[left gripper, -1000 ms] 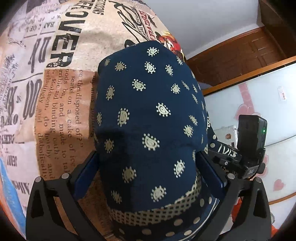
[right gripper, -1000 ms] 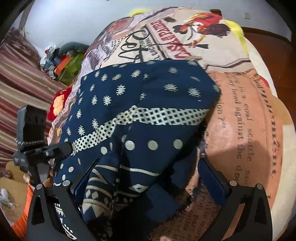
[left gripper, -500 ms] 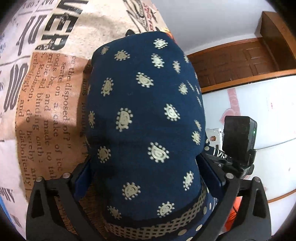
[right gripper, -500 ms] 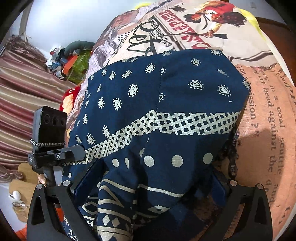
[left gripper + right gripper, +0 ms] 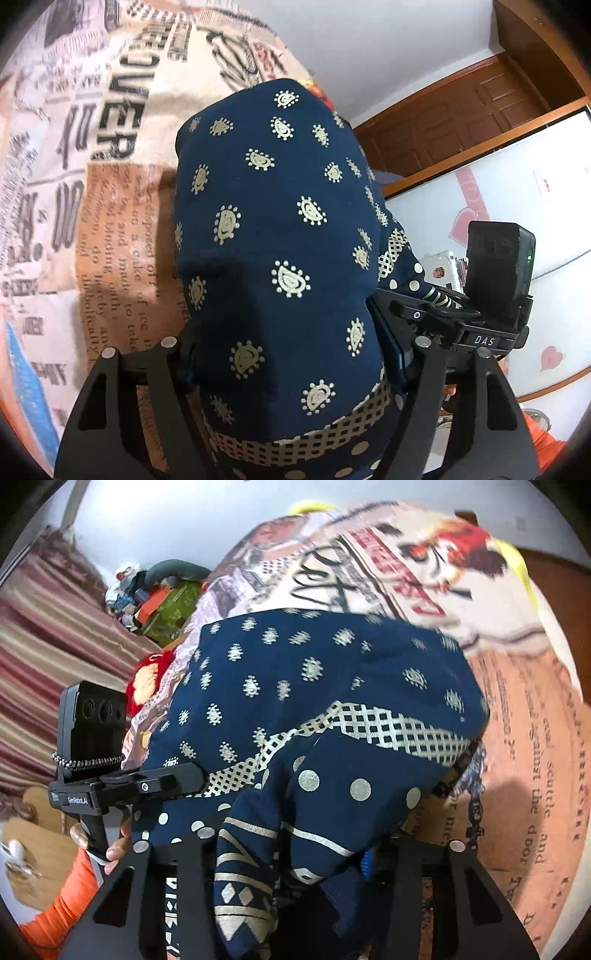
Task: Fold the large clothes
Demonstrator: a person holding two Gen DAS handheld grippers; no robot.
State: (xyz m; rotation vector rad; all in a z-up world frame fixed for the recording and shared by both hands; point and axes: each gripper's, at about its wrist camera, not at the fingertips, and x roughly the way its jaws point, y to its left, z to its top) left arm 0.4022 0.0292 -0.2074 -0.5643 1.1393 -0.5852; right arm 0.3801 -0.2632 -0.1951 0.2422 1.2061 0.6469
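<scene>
Right view alone shows orange sleeve (image 5: 55,915), striped curtain (image 5: 40,672)

The right tool (image 5: 288,853) has just been closing on the navy patterned garment (image 5: 332,701), bunched between its jaws. The garment lies on the newspaper-print bedspread (image 5: 535,757); the left tool (image 5: 110,775) sits at its left edge

Cloth over the jaws, blur at the far edge

The navy garment (image 5: 280,236) bulges over both pairs of fingers, so the left gripper (image 5: 291,354) shows only a sliver of blue pad and the right gripper (image 5: 291,853) even less; its jaws have just been closing with cloth between. The printed blanket (image 5: 424,565) smears at the far side, its lettering unreadable, and the lower frame cuts the garment's hem.
</scene>
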